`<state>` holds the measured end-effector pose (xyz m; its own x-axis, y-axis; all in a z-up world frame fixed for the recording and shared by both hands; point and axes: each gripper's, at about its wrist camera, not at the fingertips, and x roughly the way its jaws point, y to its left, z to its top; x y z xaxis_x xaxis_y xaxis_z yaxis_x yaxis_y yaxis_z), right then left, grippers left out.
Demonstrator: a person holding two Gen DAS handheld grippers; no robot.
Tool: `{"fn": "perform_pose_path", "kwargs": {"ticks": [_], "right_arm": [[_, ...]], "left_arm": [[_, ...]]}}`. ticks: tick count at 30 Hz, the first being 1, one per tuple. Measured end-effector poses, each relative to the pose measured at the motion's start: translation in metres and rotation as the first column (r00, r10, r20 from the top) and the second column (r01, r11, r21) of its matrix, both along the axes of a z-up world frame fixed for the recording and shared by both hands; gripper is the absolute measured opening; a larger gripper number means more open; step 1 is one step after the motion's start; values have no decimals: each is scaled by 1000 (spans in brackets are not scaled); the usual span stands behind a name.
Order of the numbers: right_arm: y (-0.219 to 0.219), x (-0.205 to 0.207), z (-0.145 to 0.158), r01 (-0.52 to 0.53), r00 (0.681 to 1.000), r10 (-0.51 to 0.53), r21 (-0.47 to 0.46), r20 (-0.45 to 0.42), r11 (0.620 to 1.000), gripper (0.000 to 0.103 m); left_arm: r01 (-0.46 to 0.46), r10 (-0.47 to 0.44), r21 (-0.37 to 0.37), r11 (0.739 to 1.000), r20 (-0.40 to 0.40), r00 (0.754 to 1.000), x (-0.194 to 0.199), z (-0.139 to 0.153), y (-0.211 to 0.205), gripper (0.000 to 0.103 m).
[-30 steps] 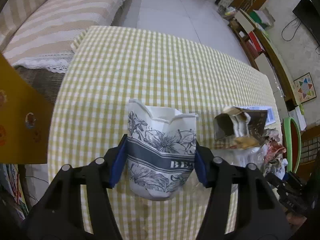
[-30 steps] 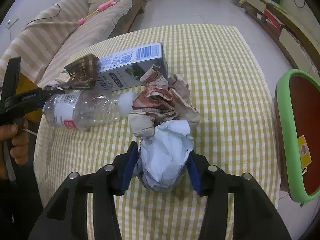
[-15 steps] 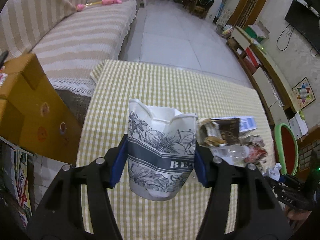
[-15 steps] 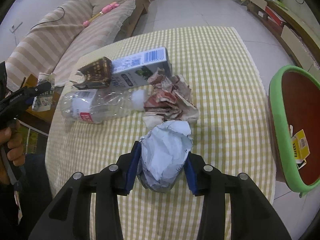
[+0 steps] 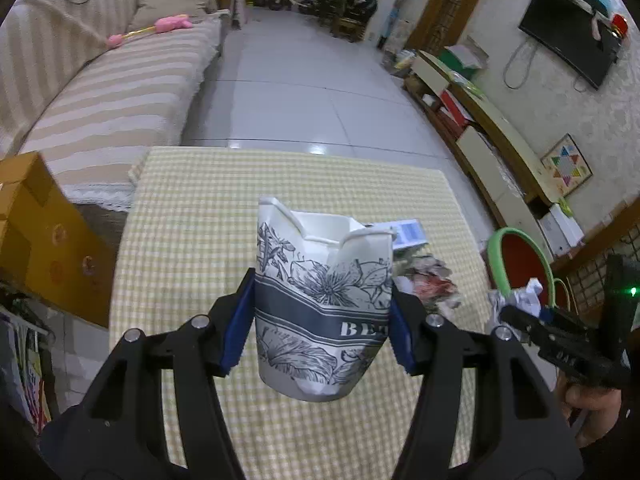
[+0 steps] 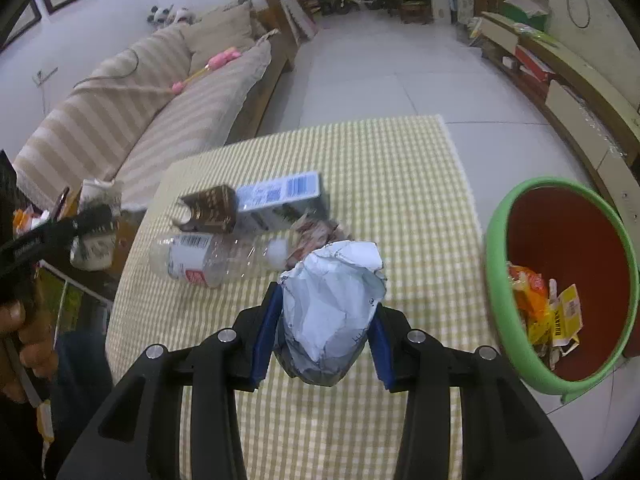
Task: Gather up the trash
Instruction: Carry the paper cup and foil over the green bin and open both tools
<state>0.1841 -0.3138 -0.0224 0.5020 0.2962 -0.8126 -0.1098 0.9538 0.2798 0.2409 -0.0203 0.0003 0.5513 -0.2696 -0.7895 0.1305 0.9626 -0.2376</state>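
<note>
Clamping a crushed paper cup (image 5: 324, 308), the left gripper (image 5: 322, 320) is holding it clear above the checked tablecloth (image 5: 192, 240); its blue pads (image 5: 240, 320) are pressing the cup's sides. R. gripper (image 6: 320, 332) is likewise squeezing a crumpled white wrapper (image 6: 332, 304) w/ both pads. Step in hand, judging by the raised loads: carrying trash to the bin (image 6: 500, 280), standing right of the table. Next move calls for swinging each load over the green rim, then letting go. Still lying on the cloth: clear ribbed plastic bottle (image 6: 216, 256), flat carton (image 6: 280, 196), wadded paper.
</note>
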Motion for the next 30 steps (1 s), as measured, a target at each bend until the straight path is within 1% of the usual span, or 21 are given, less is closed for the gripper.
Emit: {"fn": "perform_pose_path", "kwargs": {"ticks": [9, 16, 19, 22, 24, 28, 30], "right_arm": [[-43, 0, 20, 100, 994, -101, 19, 50, 995, 40], [-95, -2, 33, 222, 971, -224, 31, 80, 974, 40], [-120, -5, 36, 288, 953, -291, 47, 80, 957, 40], [-148, -8, 42, 356, 929, -359, 53, 88, 933, 40], [-161, -10, 44, 387, 916, -391, 50, 92, 921, 40], [-186, -15, 43, 446, 889, -449, 52, 88, 894, 40], [-197, -17, 41, 470, 877, -473, 50, 82, 881, 40]], "left_arm": [[100, -100, -23, 995, 2, 995, 7, 6, -55, 56], [187, -187, -46, 981, 14, 982, 19, 13, -110, 56], [247, -245, -75, 966, 27, 969, 25, 18, -140, 56], [311, -309, -100, 945, 35, 950, 31, 22, -174, 56], [354, -352, -110, 929, 37, 935, 34, 24, -201, 56], [422, -421, -120, 899, 40, 906, 36, 25, -240, 56], [455, -455, -137, 880, 32, 890, 38, 23, -262, 56]]}}
